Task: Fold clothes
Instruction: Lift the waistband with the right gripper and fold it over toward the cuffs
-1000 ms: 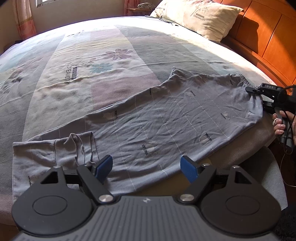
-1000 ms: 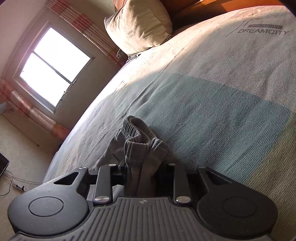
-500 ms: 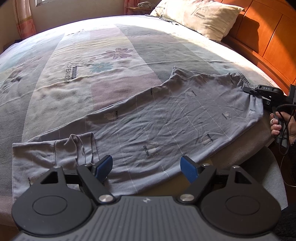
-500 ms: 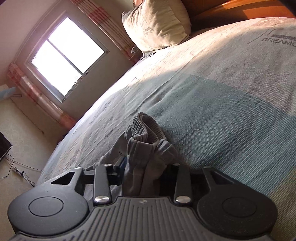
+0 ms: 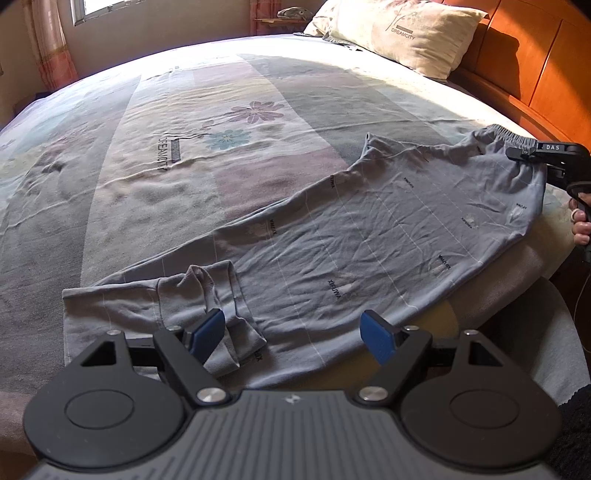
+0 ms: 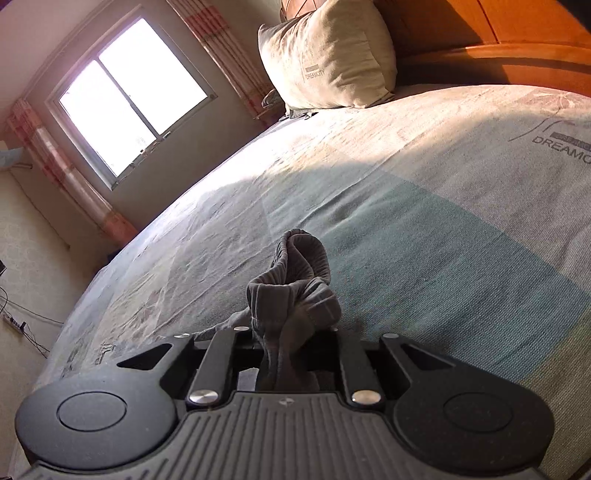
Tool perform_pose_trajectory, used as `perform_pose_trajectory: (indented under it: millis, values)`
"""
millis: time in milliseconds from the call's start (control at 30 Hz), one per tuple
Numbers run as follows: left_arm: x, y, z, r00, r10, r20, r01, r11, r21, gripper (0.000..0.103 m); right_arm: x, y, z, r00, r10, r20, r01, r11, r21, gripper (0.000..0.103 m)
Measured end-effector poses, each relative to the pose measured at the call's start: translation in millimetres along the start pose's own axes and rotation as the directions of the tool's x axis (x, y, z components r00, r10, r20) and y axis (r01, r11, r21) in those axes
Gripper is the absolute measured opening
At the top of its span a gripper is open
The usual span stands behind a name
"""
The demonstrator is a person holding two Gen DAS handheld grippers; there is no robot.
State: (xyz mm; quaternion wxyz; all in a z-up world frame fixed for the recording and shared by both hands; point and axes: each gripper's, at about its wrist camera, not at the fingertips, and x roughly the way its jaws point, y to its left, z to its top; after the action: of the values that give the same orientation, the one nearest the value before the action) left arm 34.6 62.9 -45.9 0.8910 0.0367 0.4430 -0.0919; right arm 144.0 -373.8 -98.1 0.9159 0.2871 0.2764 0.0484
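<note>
Grey trousers (image 5: 369, 236) with small printed words lie spread across the near side of the bed, leg ends at the left, elastic waistband (image 5: 509, 138) at the right. My left gripper (image 5: 295, 334) is open, its blue pads just above the folded leg cuffs (image 5: 229, 314) near the bed's front edge. In the left wrist view my right gripper (image 5: 517, 153) pinches the waistband, held by a hand (image 5: 581, 221). In the right wrist view the right gripper (image 6: 286, 339) is shut on a bunched fold of waistband (image 6: 295, 273), lifted off the sheet.
The bed sheet (image 5: 184, 147) has pastel blocks and flower prints. A cream pillow (image 5: 402, 33) leans on the orange wooden headboard (image 5: 535, 70) at the back right. A window (image 6: 129, 92) with striped curtains stands beyond the bed. Cables lie on the floor (image 6: 22, 321) at left.
The right gripper has lifted and turned with the waistband still held, so the view swings toward the pillow and headboard. The left gripper stays open over the leg cuffs.
</note>
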Motion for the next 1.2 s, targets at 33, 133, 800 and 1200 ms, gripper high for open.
perform_pose_trajectory:
  millis: [33,133,800,1200]
  values:
    - [-1.1,1.7,-1.0,1.000,-0.002,0.002,0.002,1.000,-0.001,0.081,-3.5,7.0,0.5,1.000,0.004,0.002,-0.004,1.000,-0.019,0.017]
    - [-4.4,6.0,-3.9,1.000,-0.006,0.013,0.006,1.000,0.002,0.081,-10.7,29.3,4.4,1.000,0.018,0.000,-0.018,0.997,-0.069,0.017]
    - [-19.4,36.5,-32.0,0.999,-0.050,0.007,0.050,0.996,0.068,0.081,-20.3,201.2,-18.5,0.970,0.197,-0.141,-0.237,0.898,-0.370,0.017]
    - [-26.8,60.0,-43.6,1.000,-0.030,0.002,0.030,0.998,0.057,0.082,-20.5,278.7,-47.7,0.928,0.268,-0.258,-0.364,0.801,-0.475,0.017]
